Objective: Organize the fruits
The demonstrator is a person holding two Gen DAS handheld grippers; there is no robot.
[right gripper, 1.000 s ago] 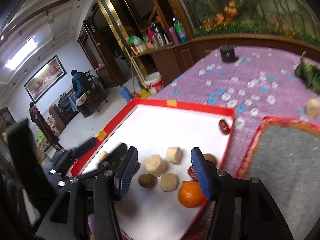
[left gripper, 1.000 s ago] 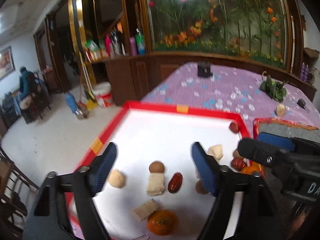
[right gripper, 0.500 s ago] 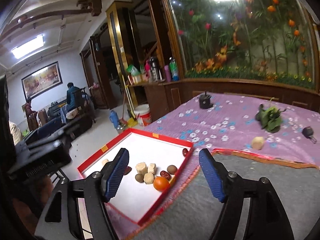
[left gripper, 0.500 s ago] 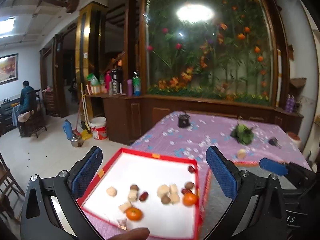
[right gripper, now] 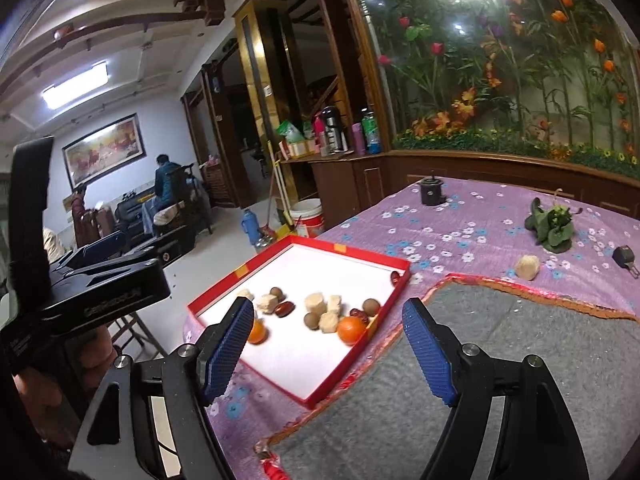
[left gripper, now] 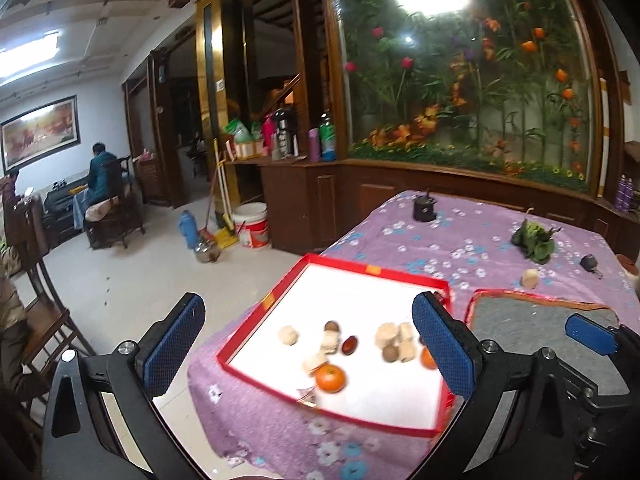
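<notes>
Several fruits and pale food chunks inside a red-rimmed tray (left gripper: pixel 362 269) with a white floor, near the table corner on a purple floral cloth (left gripper: pixel 432 240). Two oranges: one orange (left gripper: pixel 330 378) toward the tray's near edge, a second orange (right gripper: pixel 351 330) by the wall next to the grey mat (right gripper: pixel 500 360). Between them, a dark red date (left gripper: pixel 349 345), round brown fruits and beige cubes, loosely clustered. One beige chunk (right gripper: pixel 527 267) alone on the cloth beyond the mat, near a leafy green bunch (right gripper: pixel 552 226). Left gripper (left gripper: pixel 308 344) raised above the tray, blue pads spread wide, nothing between. Right gripper (right gripper: pixel 328 346) likewise wide apart and unladen, over the tray's edge and the mat.
</notes>
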